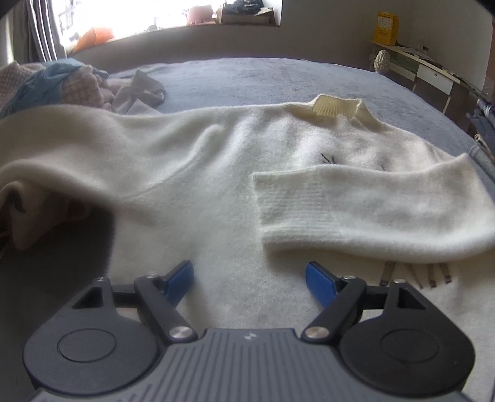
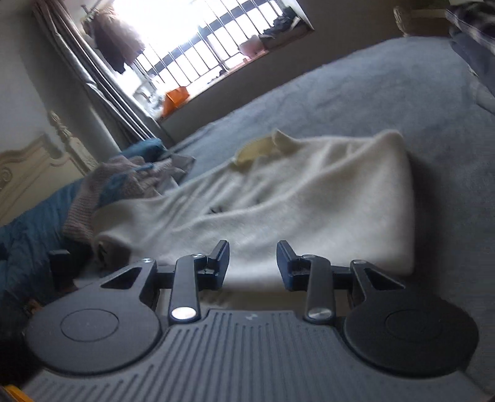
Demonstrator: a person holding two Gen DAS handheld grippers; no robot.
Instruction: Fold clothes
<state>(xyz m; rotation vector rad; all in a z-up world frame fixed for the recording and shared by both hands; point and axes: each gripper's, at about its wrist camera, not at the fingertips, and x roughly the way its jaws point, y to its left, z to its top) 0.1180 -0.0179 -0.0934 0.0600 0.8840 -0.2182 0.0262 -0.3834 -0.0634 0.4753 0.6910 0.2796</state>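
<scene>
A cream fuzzy sweater (image 1: 191, 173) lies spread on a grey-blue bed (image 1: 247, 77), its ribbed collar (image 1: 337, 106) at the far side. Its right sleeve (image 1: 355, 210) is folded in across the chest. My left gripper (image 1: 249, 275) hovers over the sweater's lower body, blue pads wide apart, nothing between them. The right wrist view is tilted and blurred: the same sweater (image 2: 294, 201) lies ahead with its collar (image 2: 263, 148) far off. My right gripper (image 2: 253, 263) stands open just above the sweater's near edge, with a clear gap and no cloth between the pads.
A heap of other clothes (image 1: 62, 83), pink knit and teal, sits at the bed's far left, also as a pile (image 2: 123, 182) in the right wrist view. A window ledge (image 1: 185, 24) runs behind the bed. A desk with drawers (image 1: 430, 74) stands at the right.
</scene>
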